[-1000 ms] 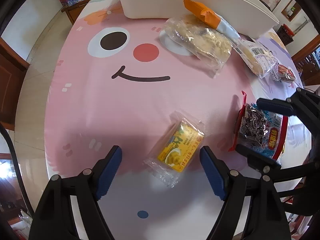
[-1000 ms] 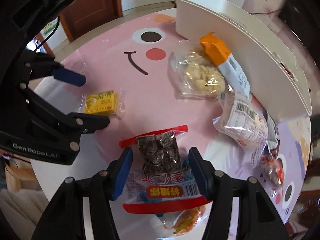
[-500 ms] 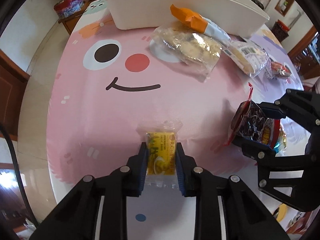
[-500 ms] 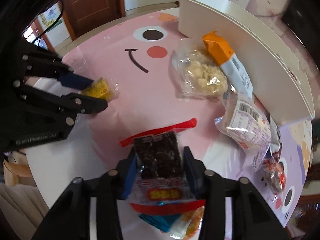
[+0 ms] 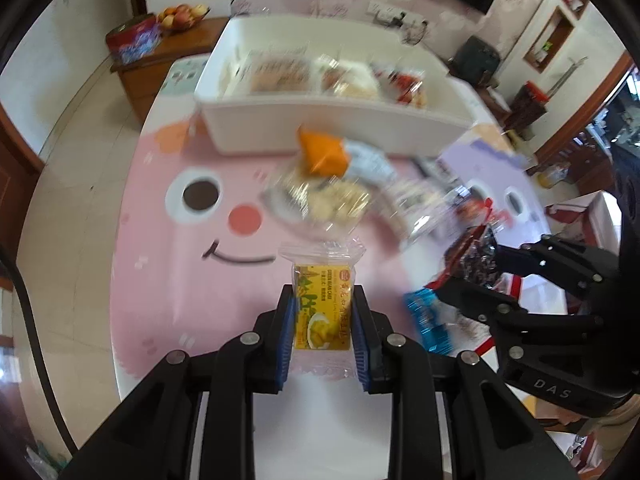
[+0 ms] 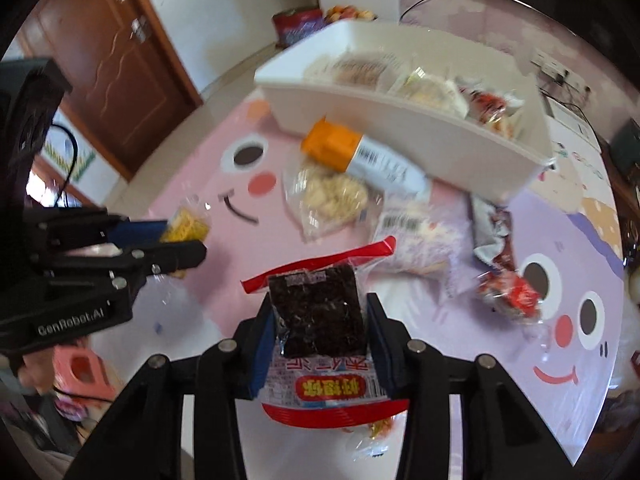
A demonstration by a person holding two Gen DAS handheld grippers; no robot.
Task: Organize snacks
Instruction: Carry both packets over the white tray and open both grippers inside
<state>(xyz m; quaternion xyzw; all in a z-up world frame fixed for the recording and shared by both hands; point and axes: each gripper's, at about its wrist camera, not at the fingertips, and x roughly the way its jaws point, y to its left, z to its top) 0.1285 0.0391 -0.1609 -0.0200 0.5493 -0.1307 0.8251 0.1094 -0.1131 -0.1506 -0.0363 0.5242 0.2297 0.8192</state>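
Snacks, loose: several packets lie on the bench (image 6: 192,184) just near of the white bin (image 6: 420,136), among them an orange-and-white packet (image 6: 360,156), a clear bag of pale pieces (image 6: 332,200) and a barcoded clear wrapper (image 6: 416,236).
Snacks, stored: a row of wrapped items sits inside the white bin at the far side of the bench; blur hides their labels.
Left tongs (image 5: 323,322): closed narrow on the yellow green bean cake packet (image 5: 323,312); both blue pads press its sides.
Yellow green bean cake packet: held clear of the bench, its clear sealed edge standing out past the pad tips toward the far side.
Right tongs (image 6: 320,332): clamped on the dark dried-fruit bag (image 6: 318,316); both blue pads bear on its sides.
Dark dried-fruit bag: held clear of the bench, its red top seal pointing far and its red-bordered label end hanging back between the arms.
Relative position: in the right wrist view, the left tongs are at the left edge, well apart from the right tongs.
Bench cover: pink cartoon face at left, purple cartoon face at right.
Red-and-clear packet (image 6: 512,292): lies on the purple area, right of the right tongs.
Image quality: the far items are smeared in the left wrist view.
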